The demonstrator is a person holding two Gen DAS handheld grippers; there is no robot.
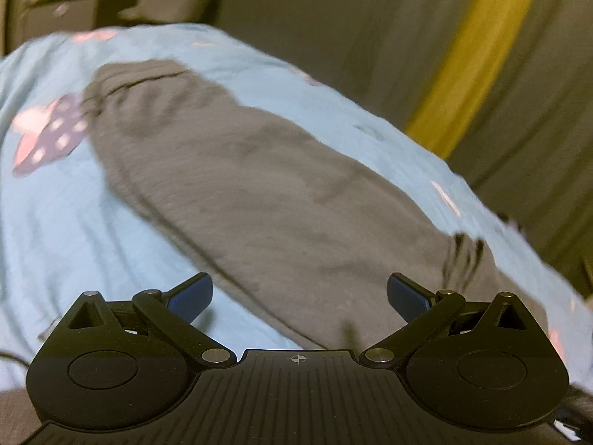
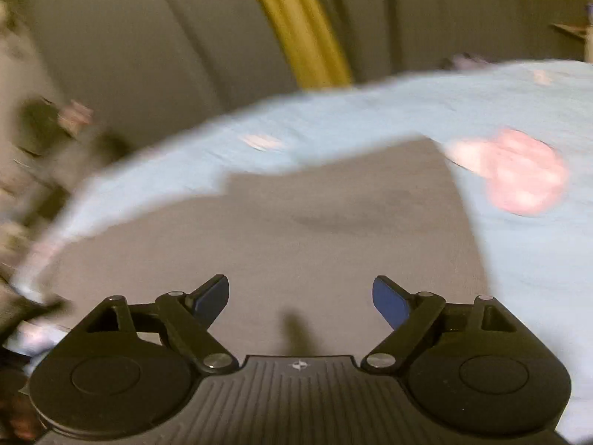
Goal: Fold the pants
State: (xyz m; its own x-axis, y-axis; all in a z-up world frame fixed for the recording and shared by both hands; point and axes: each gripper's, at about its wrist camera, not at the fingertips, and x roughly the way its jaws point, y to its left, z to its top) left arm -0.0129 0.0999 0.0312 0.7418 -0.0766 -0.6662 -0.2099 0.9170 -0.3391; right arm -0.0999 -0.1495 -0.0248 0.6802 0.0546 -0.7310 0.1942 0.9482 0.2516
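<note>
Grey pants (image 1: 259,185): laid lengthwise on a blue sheet (image 1: 74,244), directly ahead of and beneath both tongs. Left gripper (image 1: 299,296) and right gripper (image 2: 300,298): jaws spread, nothing held. Handling: pinch both layers at the near hem, evenly, before lifting over.

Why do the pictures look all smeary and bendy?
Left wrist view: the grey pants and blue sheet are softly smeared, and the fisheye lens bows the bed's edge. Right wrist view: much blurrier, the pink patch is just a blob and the yellow stripe streaks. Both grippers, left and right, look sharp, and the right one casts a small dark shadow on the pants.
</note>
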